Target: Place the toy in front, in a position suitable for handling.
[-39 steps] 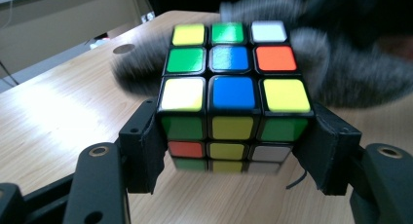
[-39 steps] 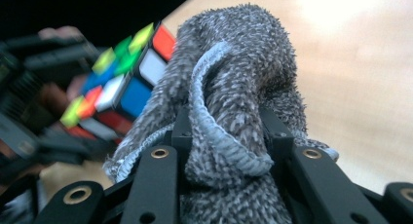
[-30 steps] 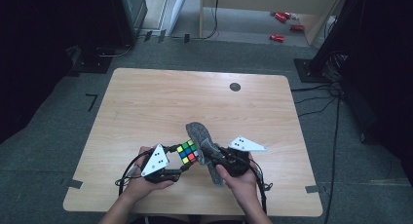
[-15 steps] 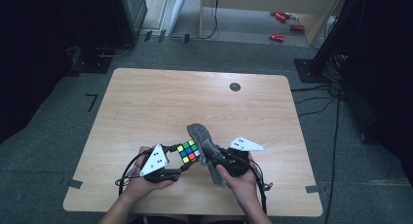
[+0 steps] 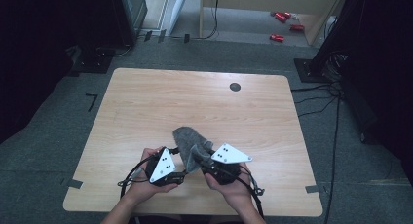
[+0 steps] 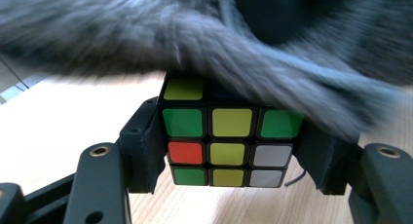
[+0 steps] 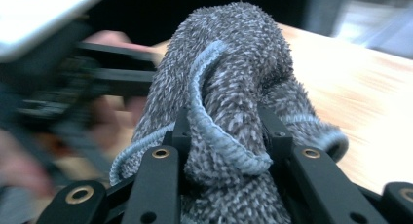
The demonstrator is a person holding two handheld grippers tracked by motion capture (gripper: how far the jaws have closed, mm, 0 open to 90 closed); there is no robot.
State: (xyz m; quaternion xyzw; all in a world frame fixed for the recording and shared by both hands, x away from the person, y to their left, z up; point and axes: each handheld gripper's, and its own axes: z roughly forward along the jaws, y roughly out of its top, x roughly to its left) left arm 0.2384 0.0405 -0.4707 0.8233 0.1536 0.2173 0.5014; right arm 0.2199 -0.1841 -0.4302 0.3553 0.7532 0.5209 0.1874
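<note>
My left gripper [image 6: 229, 153] is shut on a colour cube [image 6: 229, 136], its pads against the cube's left and right sides; green, yellow, orange and white stickers face the camera. A grey fuzzy cloth [image 6: 253, 53] drapes over the cube's top. My right gripper [image 7: 226, 131] is shut on that cloth [image 7: 229, 83], bunched between its jaws. In the high view both grippers meet near the table's front edge: the left gripper [image 5: 181, 171], the right gripper [image 5: 203, 161], and the cloth [image 5: 189, 140] lying over the spot where the cube sits.
The wooden table [image 5: 146, 87] has a small black round cap [image 5: 235, 86] near its far edge. Red objects [image 5: 282, 17] lie on the floor beyond it. Cables [image 5: 131, 177] trail from both grippers at the front edge.
The right gripper has carried the cloth left over the cube, which was visible between the grippers before and is now covered in the high view. The left hand has stayed put.
</note>
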